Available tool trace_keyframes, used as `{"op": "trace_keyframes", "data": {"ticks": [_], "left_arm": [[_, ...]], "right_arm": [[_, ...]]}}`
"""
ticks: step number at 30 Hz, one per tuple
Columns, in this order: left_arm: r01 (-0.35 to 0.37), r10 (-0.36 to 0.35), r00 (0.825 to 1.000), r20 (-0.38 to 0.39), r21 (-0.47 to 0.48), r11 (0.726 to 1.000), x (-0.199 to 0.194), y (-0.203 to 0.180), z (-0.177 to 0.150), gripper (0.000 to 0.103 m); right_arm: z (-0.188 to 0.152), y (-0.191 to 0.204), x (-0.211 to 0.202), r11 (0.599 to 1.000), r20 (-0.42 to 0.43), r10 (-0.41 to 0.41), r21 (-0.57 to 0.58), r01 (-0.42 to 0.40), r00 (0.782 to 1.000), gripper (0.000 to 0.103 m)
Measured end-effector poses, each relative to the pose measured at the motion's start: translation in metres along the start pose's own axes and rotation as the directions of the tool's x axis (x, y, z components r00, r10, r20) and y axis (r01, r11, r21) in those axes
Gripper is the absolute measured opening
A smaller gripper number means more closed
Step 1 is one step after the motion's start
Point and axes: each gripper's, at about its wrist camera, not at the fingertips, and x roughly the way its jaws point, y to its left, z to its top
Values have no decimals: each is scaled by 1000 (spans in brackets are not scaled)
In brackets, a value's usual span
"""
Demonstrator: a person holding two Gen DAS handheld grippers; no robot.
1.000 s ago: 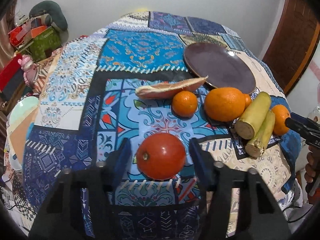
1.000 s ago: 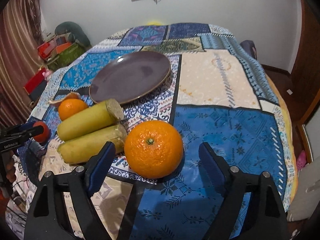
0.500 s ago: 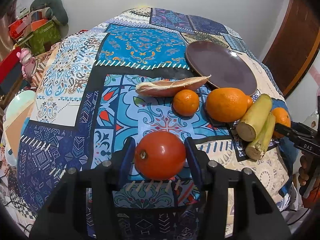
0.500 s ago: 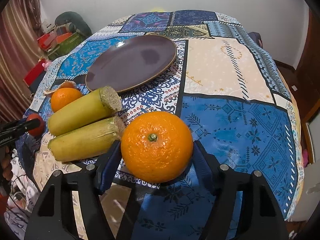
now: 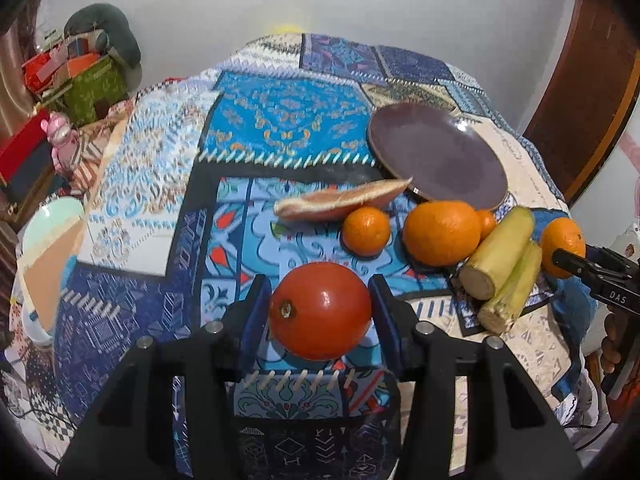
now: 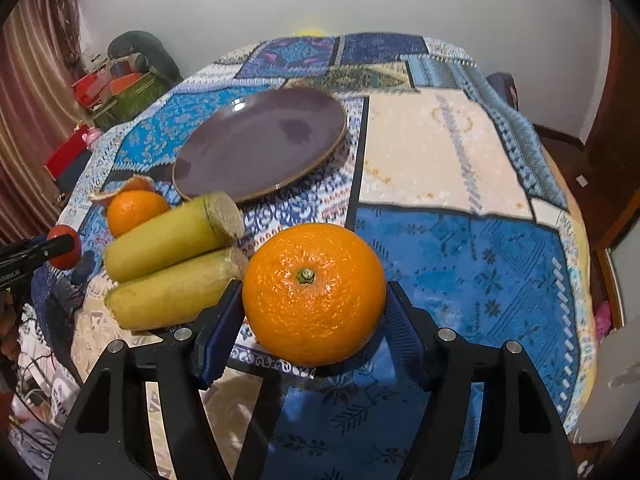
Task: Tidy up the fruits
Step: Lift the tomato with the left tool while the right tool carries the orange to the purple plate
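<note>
My left gripper (image 5: pixel 318 312) is shut on a red tomato (image 5: pixel 320 310), held just above the patterned cloth. My right gripper (image 6: pixel 314 296) is shut on a large orange (image 6: pixel 314 294), which also shows at the right edge of the left wrist view (image 5: pixel 562 246). A dark purple plate (image 6: pixel 260 144) lies empty behind the fruit; it also shows in the left wrist view (image 5: pixel 438 156). On the cloth lie a small tangerine (image 5: pixel 366 230), a big orange (image 5: pixel 442 232), two yellow-green stalk pieces (image 6: pixel 172 236) and a peel (image 5: pixel 344 200).
The round table (image 6: pixel 440 152) is covered by a patchwork cloth. Boxes and a green cushion (image 5: pixel 102 28) stand on the floor at the far left. A brown door (image 5: pixel 588 92) is at the right. The tomato and the left gripper show at the left edge of the right wrist view (image 6: pixel 64 246).
Both grippers closed: the left jaws came in onto the tomato, the right jaws onto the large orange. Both views have since risen slightly, the held fruit staying between the jaws.
</note>
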Motion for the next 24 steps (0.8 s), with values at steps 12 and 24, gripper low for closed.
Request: {"op": "trace_keyframes", "data": {"ticks": [12,24], "left_arm": [[26,-32,991,129,47,999,-27,-24,44,50],[50,-74,974,214,115,992,-26,-59,91,50]], "right_arm": [[30,8,-29,1000,119,-16,-20,19,993,66],[69,16,-34,998,208,-9,-52,20,978,66]]}}
